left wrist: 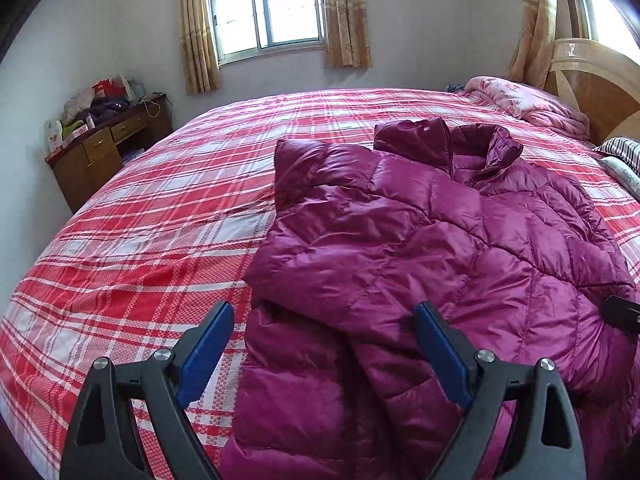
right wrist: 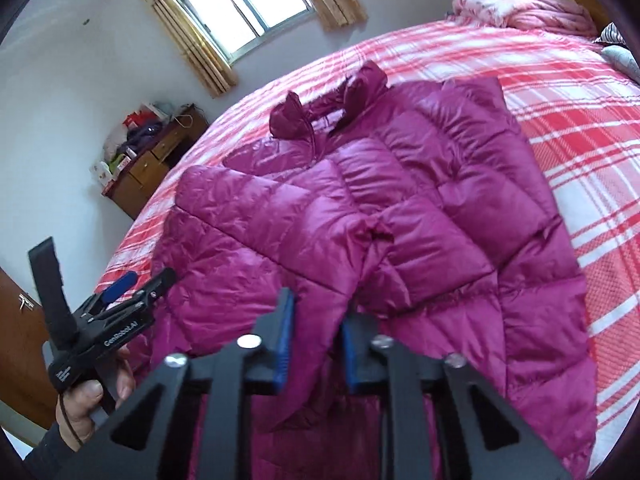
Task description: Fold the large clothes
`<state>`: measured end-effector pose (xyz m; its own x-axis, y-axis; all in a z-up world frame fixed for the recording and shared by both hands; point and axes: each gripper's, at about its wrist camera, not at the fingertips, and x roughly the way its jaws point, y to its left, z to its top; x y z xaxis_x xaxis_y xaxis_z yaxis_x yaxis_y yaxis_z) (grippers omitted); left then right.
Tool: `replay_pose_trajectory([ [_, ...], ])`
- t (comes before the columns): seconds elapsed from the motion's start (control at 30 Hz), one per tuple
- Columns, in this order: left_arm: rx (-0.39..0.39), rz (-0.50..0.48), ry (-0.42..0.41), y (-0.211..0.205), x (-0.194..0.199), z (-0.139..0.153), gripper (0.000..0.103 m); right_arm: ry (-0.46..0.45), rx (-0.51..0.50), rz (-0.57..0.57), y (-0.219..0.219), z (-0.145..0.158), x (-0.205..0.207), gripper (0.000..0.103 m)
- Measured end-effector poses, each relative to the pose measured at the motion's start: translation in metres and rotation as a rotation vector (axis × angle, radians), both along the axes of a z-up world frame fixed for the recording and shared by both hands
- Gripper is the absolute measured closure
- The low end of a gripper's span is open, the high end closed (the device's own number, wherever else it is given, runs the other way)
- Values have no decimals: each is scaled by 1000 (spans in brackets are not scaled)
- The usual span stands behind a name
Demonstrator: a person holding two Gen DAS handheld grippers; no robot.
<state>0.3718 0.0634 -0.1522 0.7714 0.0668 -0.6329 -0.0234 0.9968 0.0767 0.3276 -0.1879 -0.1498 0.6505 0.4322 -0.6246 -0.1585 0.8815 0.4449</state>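
A magenta quilted puffer jacket [left wrist: 420, 240] lies spread on the red plaid bed [left wrist: 140, 220], collar toward the far side. One sleeve is folded across its front [right wrist: 304, 216]. My left gripper [left wrist: 324, 316] is open and empty, hovering over the jacket's near left edge. In the right wrist view the jacket [right wrist: 440, 184] fills the middle. My right gripper [right wrist: 316, 320] has its jaws nearly closed on the end of the folded sleeve [right wrist: 320, 344]. The left gripper [right wrist: 136, 292] shows at the left, held by a hand.
A folded pink quilt [left wrist: 528, 104] and a striped pillow [left wrist: 624, 152] lie by the wooden headboard [left wrist: 592, 80]. A cluttered wooden desk [left wrist: 104, 144] stands at the far left wall under a curtained window [left wrist: 264, 8]. A brown door [right wrist: 20, 344] is at the left.
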Motion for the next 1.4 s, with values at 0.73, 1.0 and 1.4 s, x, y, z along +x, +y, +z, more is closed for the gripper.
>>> replay_pose_trajectory([
  [0.73, -104, 61, 6, 9, 93, 45, 12, -121, -243, 11, 41, 14, 21, 64],
  [1.0, -94, 101, 197, 12, 141, -25, 11, -77, -264, 32, 42, -13, 30, 63],
  [1.4, -137, 104, 252, 14, 143, -38, 3, -37, -294, 33, 50, -22, 36, 63],
])
